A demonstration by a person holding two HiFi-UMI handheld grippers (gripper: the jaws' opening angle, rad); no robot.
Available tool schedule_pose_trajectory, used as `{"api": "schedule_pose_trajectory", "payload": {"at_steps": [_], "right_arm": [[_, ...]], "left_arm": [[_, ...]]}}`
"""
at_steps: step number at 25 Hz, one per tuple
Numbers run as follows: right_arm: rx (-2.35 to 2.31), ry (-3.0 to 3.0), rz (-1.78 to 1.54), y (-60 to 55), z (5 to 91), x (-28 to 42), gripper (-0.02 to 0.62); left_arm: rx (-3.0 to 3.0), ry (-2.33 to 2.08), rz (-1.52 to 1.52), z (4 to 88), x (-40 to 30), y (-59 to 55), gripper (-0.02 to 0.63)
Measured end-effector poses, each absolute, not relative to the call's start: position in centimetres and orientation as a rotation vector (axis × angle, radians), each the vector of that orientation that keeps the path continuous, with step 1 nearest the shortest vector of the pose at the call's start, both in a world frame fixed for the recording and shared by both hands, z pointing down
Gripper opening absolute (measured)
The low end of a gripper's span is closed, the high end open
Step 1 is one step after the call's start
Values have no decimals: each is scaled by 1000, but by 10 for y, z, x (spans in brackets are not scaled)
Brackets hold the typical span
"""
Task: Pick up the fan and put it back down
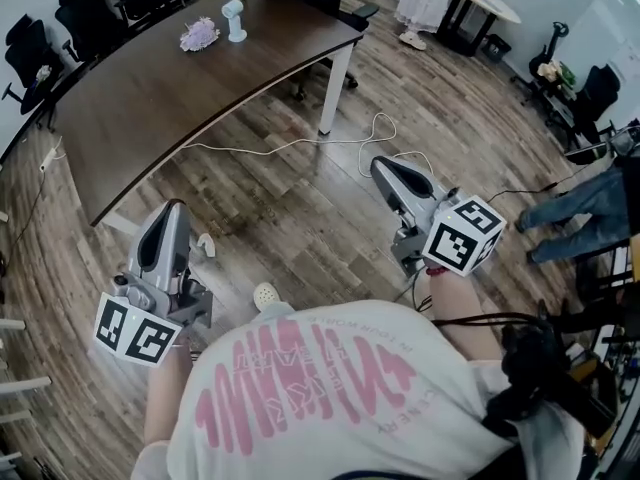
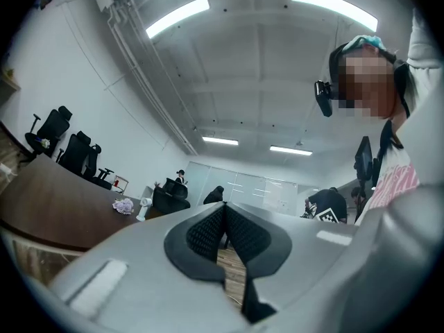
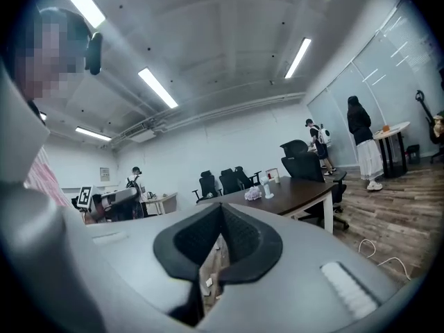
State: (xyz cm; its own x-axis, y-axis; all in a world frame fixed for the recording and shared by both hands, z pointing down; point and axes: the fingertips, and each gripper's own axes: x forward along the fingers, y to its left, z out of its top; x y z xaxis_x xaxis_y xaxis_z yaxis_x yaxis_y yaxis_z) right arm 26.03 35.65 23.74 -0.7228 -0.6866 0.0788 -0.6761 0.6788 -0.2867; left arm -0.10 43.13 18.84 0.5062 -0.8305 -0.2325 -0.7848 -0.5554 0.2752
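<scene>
Your white shirt with pink print (image 1: 330, 388) filled the bottom of the head view; ahead of it you held both tools over the wood-plank floor (image 1: 290, 218). On your left gripper (image 1: 175, 208) the jaws were pressed together with nothing between the pads; your right gripper (image 1: 382, 166) was likewise closed tip to tip and empty.

The small white plastic handheld fan (image 1: 233, 18) stood upright at the far end of the long dark-brown curved table (image 1: 150, 108); it was just beside a lilac fluffy bundle (image 1: 199, 35), and whether the two touched could not be told at that range. The fan was well apart from both grippers; a thin white cable (image 1: 300, 146) lay looped on the floor between you and the table. The task was judged not yet begun.

Handling assessment, as a judgement only: the fan looked light and rigid; its round head on a slim stem would make it top-heavy and quick to tip; smooth plastic could slip under the pads. You would need to spread the jaws first and take hold on the stem below the head; the head itself was judged the fragile part and best left alone.
</scene>
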Motion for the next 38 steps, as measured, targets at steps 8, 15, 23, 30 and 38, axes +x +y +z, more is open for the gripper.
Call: {"api": "schedule_pose_trajectory", "payload": {"at_steps": [8,15,23,30,38], "right_arm": [[-1188,2781,-508,286,230,216,6],[-1183,2731,-578,235,226,173,6],[-1242,2750,-613,204,245,153,6],[-1269,2728,-632,180,249,136,6],[-1280,2747,-663,169,258,120,6]], "left_arm": [[2623,-1387,-503,182,-45,367,17],[2639,-1355,-492,177,-85,318,17],[2631,-1333,-500,187,-106,284,17],[2606,-1347,-513,189,-132,263,17],[2606,-1335,-518,192,-143,253,17]]}}
